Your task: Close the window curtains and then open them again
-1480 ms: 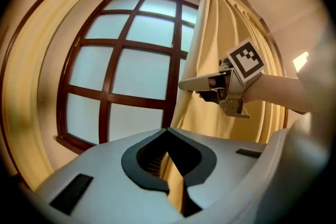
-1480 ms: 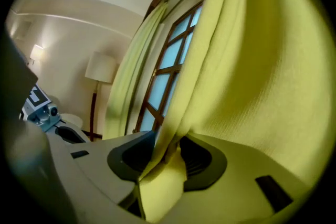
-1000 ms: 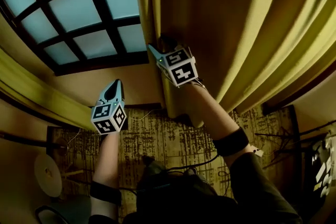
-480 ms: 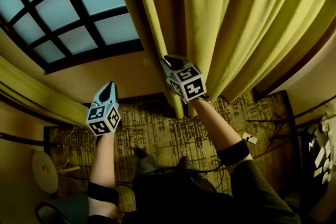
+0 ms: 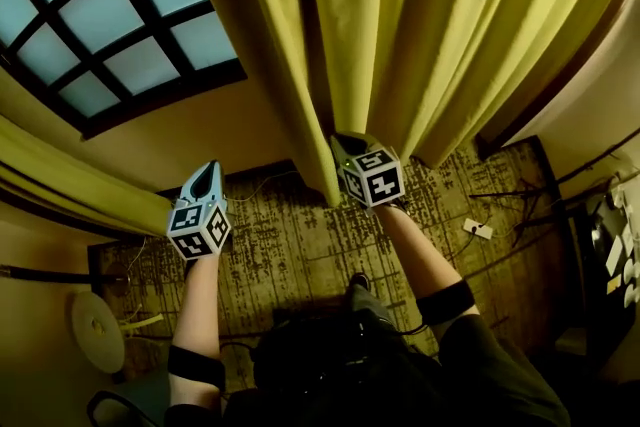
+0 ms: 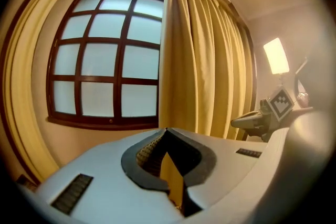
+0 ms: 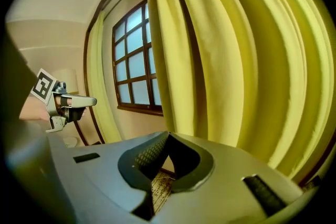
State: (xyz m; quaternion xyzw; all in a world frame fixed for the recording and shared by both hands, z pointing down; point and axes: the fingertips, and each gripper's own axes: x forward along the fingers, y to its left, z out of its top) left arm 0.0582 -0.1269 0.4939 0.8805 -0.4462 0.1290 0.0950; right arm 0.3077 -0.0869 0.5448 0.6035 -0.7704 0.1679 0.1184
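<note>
A dark-framed window (image 5: 110, 15) with several panes stands uncovered. The left yellow curtain (image 5: 70, 185) is bunched at the window's left side. The right yellow curtain (image 5: 400, 25) hangs in folds to the right of the window. My right gripper (image 5: 345, 145) is just in front of that curtain's lower edge; its jaws have just been closing and now meet with nothing between them. The right gripper view shows the jaw tips (image 7: 169, 134) together and the curtain (image 7: 236, 50) ahead. My left gripper (image 5: 210, 177) is shut and empty, below the window sill, facing the window (image 6: 105, 60).
A patterned carpet (image 5: 290, 245) covers the floor below. A round white object (image 5: 97, 330) sits at the lower left, a small white item (image 5: 478, 228) and cables lie at the right. A lit lamp (image 6: 276, 55) glows to the right of the right curtain.
The right gripper has come down and away from the right curtain's edge, and its jaws have shut. The left gripper has shifted only a little in the view.
</note>
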